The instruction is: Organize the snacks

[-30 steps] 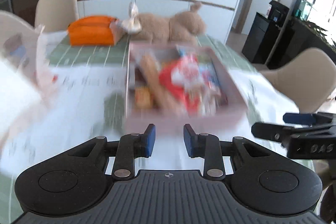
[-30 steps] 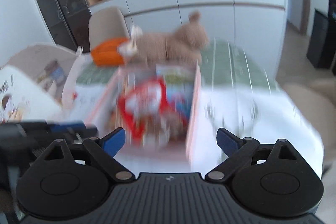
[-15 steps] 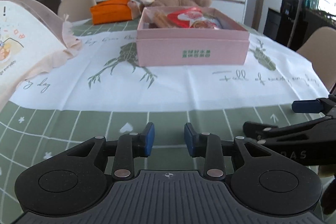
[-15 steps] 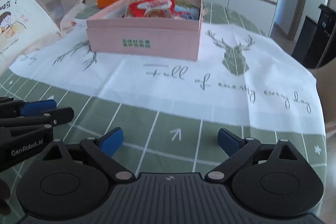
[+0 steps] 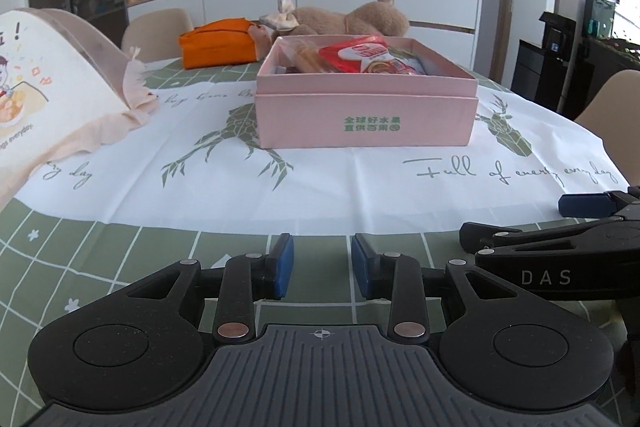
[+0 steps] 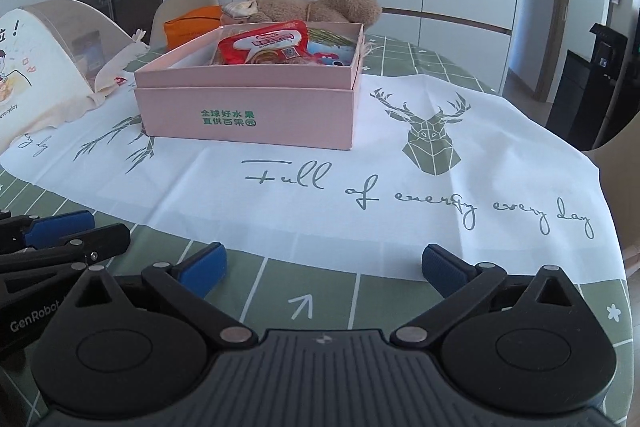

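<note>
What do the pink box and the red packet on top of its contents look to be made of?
Pink box: looks like matte paperboard, with flat walls, crisp folded edges, green printed characters and no shine. Red packet: probably glossy plastic film, since it is crinkled and puffy and catches highlights; a foil lining cannot be told.

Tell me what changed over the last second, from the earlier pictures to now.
Both grippers pulled back from above the pink box to low over the table's near edge. The left gripper stayed narrowly open and the right gripper wide open, both empty. Nothing was grasped or released. The red snack packet stayed in the box; the plush toy stayed behind it.
</note>
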A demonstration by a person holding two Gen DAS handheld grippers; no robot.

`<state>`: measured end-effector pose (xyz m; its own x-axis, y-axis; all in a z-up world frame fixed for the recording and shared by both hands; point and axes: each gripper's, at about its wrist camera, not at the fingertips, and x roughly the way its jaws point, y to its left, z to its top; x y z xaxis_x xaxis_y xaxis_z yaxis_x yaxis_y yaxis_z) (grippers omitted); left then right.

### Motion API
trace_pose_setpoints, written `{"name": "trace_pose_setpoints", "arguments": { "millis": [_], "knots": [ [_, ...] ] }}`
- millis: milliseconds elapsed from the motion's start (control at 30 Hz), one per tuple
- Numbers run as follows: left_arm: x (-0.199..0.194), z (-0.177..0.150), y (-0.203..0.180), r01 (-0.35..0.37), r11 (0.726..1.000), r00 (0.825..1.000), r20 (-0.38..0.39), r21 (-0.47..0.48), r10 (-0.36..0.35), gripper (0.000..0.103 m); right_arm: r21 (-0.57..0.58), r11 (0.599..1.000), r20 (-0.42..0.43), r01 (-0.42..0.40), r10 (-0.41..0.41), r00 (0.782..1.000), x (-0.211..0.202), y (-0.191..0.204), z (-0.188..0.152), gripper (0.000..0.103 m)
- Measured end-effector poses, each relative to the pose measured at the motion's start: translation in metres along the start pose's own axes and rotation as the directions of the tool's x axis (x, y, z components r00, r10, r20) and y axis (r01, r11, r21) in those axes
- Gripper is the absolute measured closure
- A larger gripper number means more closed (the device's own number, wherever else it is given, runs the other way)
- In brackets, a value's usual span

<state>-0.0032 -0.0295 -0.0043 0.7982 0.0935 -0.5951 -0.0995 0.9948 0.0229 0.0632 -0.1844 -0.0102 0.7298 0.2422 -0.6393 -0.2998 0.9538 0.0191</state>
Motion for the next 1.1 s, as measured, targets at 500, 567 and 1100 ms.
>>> {"name": "trace_pose_setpoints", "arguments": {
  "millis": [500,567,1100],
  "knots": [
    [0.0004,0.0005,0.0003,-0.001,1.0,1.0,0.0,0.002,0.001,0.067,0.001,1.0,0.0,0.001,-0.001,1.0,0.0,-0.0002,-0.0002,0.0],
    [0.0004,0.0006,0.0003,-0.002,1.0,1.0,0.0,0.004,0.002,0.067,0.001,1.0,0.0,0.001,-0.001,1.0,-0.0001,-0.0001,-0.0001,0.0],
    [0.0004,0.0006,0.0003,-0.001,1.0,1.0,0.0,0.004,0.001,0.067,0.001,1.0,0.0,0.001,-0.001,1.0,0.0001,-0.0001,-0.0001,0.0]
  ]
}}
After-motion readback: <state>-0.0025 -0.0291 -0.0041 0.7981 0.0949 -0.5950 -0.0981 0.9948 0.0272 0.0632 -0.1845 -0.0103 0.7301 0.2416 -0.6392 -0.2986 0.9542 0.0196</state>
